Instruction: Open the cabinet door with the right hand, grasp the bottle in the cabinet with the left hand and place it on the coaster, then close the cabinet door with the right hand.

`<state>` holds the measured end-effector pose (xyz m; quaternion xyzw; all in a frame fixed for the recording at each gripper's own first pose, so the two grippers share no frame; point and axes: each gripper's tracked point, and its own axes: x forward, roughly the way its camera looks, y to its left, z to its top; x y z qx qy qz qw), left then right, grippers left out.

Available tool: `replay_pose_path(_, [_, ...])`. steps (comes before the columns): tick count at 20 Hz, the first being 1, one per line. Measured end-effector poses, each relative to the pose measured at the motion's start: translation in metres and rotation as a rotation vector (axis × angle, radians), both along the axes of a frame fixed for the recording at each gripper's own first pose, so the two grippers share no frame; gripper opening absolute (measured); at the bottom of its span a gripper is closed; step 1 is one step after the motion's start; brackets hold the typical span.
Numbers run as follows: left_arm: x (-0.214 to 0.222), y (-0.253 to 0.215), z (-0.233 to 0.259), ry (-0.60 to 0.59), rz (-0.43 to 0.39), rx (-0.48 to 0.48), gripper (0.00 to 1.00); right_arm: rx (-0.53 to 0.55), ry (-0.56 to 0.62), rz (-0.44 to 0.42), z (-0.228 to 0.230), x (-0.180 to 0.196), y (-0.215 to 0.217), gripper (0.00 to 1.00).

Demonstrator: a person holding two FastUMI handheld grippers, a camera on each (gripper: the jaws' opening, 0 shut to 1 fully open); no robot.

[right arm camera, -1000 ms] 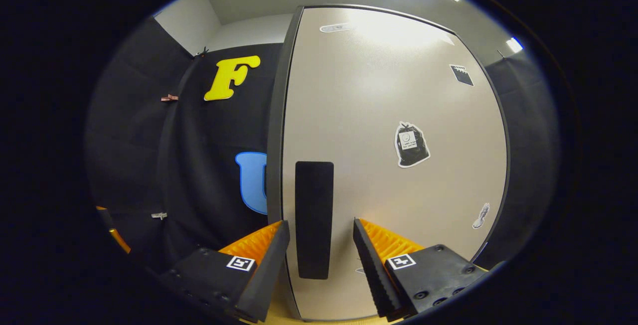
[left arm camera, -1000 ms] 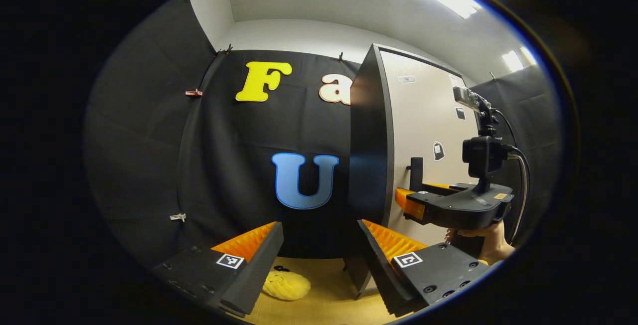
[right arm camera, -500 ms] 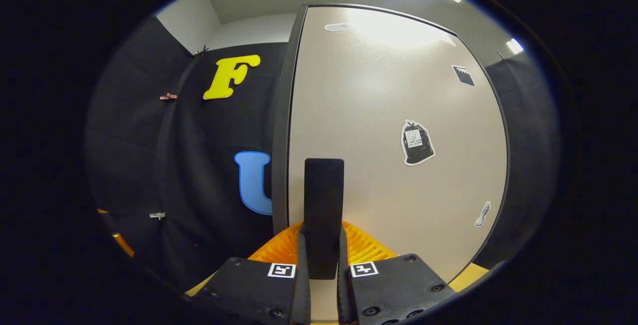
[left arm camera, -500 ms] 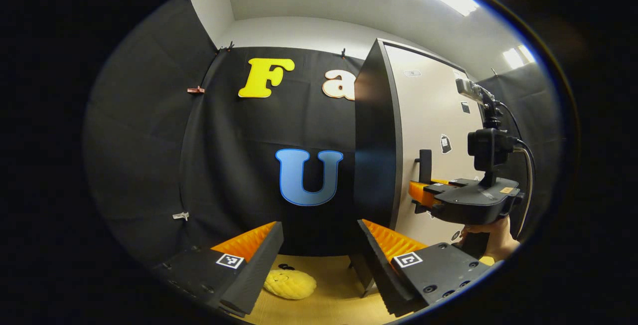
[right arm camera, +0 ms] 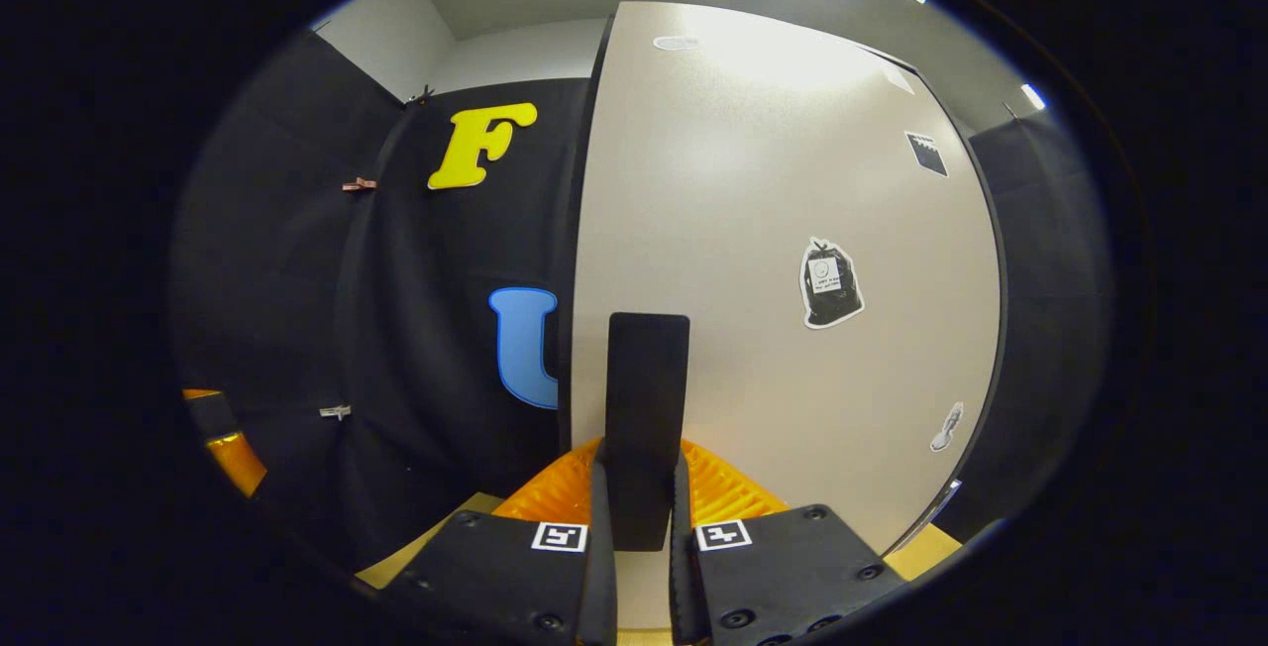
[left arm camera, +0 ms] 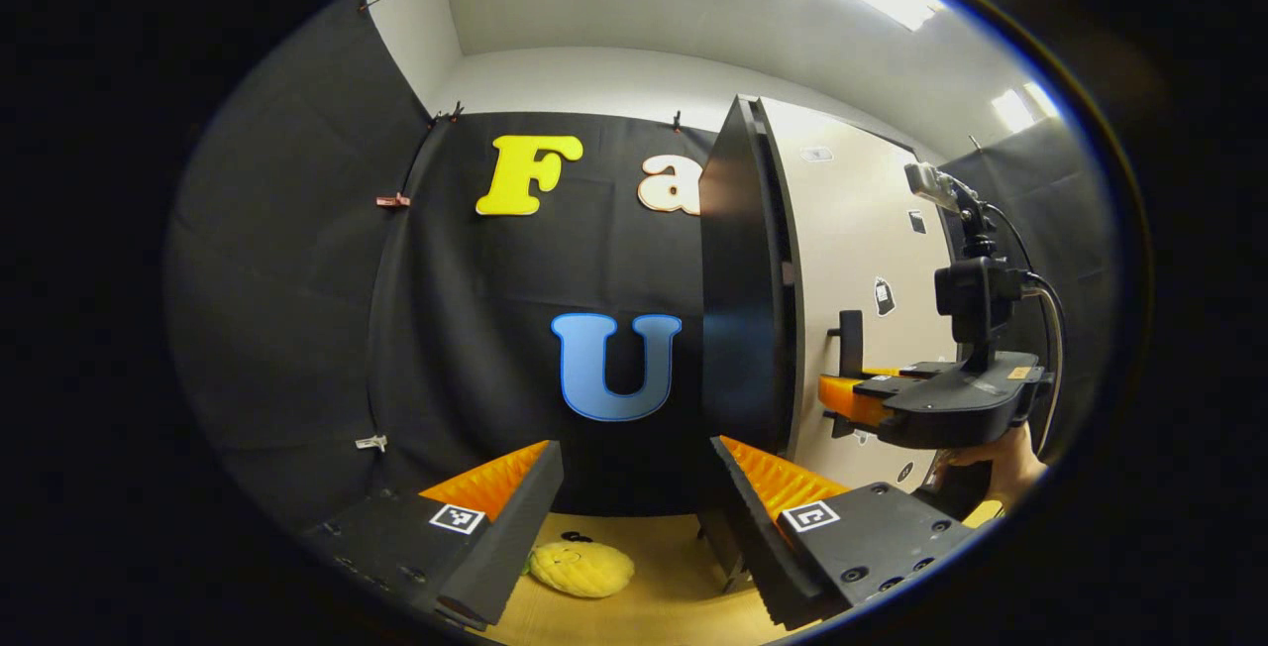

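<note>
Currently, in the left gripper view, the left tool (left arm camera: 634,517) hangs released with its fingers spread above the wooden counter (left arm camera: 674,577), where a yellow plush coaster (left arm camera: 581,568) lies, while to the right the cabinet door (left arm camera: 852,269) stands slightly ajar with the right tool (left arm camera: 842,398) on its handle (left arm camera: 850,341). Next, in the right gripper view, the right tool (right arm camera: 641,537) is clenched on the dark vertical handle (right arm camera: 647,398) of the pale cabinet door (right arm camera: 773,230); the bottle is presumably behind it. Pulling off the hinge arc could slip the grip or drag the cabinet.
</note>
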<state>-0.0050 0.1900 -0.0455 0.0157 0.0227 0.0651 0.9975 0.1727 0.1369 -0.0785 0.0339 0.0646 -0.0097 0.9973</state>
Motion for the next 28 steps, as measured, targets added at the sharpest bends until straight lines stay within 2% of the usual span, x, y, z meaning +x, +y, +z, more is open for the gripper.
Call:
replay_pose_path(5, [-0.019,-0.034,0.007,-0.015,-0.007,0.048,0.93,0.005,-0.004,0.051,0.011,-0.038,-0.003,0.25])
replay_pose_path(9, [-0.032,-0.071,0.018,-0.035,-0.040,0.074,0.93,0.034,0.002,0.083,0.011,-0.109,-0.037,0.24])
replay_pose_path(13, [-0.038,-0.108,0.027,-0.062,-0.076,0.038,0.93,0.051,0.006,0.084,0.019,-0.151,-0.063,0.25])
replay_pose_path(15, [-0.038,-0.131,0.030,-0.067,-0.105,0.023,0.93,0.052,0.006,0.071,0.023,-0.173,-0.077,0.25])
replay_pose_path(18, [-0.035,-0.163,0.033,-0.075,-0.154,0.005,0.93,0.039,-0.004,0.043,0.029,-0.186,-0.091,0.24])
replay_pose_path(22, [-0.023,-0.207,0.033,-0.081,-0.230,0.000,0.93,0.020,-0.013,-0.041,0.036,-0.222,-0.140,0.24])
replay_pose_path(23, [-0.020,-0.219,0.034,-0.083,-0.248,0.006,0.93,0.002,-0.016,-0.062,0.037,-0.230,-0.153,0.18])
replay_pose_path(25, [-0.013,-0.243,0.033,-0.087,-0.289,-0.003,0.93,-0.040,-0.011,-0.092,0.037,-0.246,-0.174,0.18])
replay_pose_path(26, [-0.007,-0.254,0.032,-0.085,-0.312,-0.015,0.93,-0.060,-0.011,-0.103,0.038,-0.256,-0.184,0.23])
replay_pose_path(28, [0.000,-0.274,0.030,-0.073,-0.340,-0.033,0.93,-0.091,-0.016,-0.129,0.040,-0.270,-0.204,0.22])
